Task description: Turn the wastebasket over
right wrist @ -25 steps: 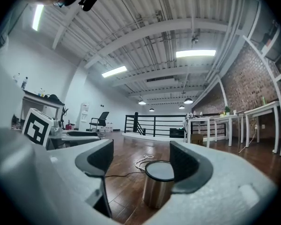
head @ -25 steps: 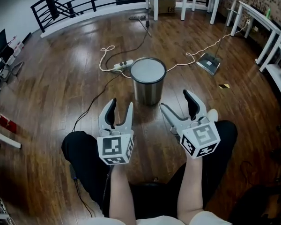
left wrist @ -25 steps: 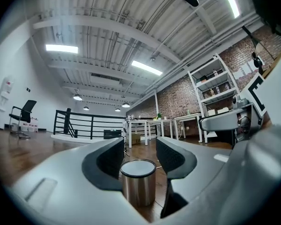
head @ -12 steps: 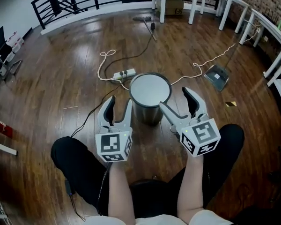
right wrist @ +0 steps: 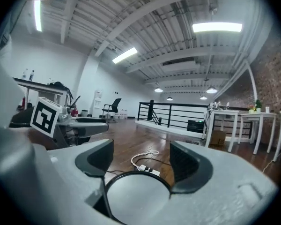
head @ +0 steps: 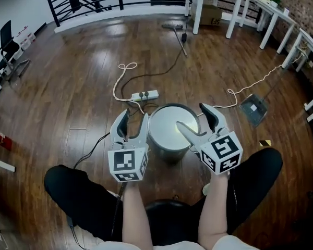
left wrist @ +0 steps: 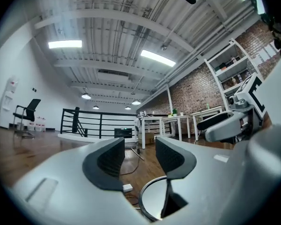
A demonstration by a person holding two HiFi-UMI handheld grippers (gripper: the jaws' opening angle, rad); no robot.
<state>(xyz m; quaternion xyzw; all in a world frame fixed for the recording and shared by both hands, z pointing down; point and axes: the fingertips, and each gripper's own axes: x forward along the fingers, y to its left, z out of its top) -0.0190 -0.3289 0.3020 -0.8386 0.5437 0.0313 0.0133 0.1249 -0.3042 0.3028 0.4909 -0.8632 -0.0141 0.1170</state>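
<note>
Both grippers hover at the wastebasket, neither gripping it. My left gripper (head: 134,117) hangs just beside the left wall of the round metal wastebasket (head: 164,133), its jaws spread with only floor and air between them, as the left gripper view confirms. My right gripper (head: 192,117) is poised over the rim's right side, jaws likewise wide apart and empty, one jaw reaching across the pale top. The wastebasket stands upright on the wooden floor (head: 83,82) directly in front of my knees, a white power strip (head: 145,95) and its cable lying just beyond it. Its top reads as a pale flat disc inside a dark rim; whether that is the base or the inside, I cannot tell.

I judge this the approach, with the turn itself not begun. Next I would need to bring a jaw down on each side, close on the rim or press the walls between the two grippers, then lift and rotate without letting the smooth metal slip.
</note>
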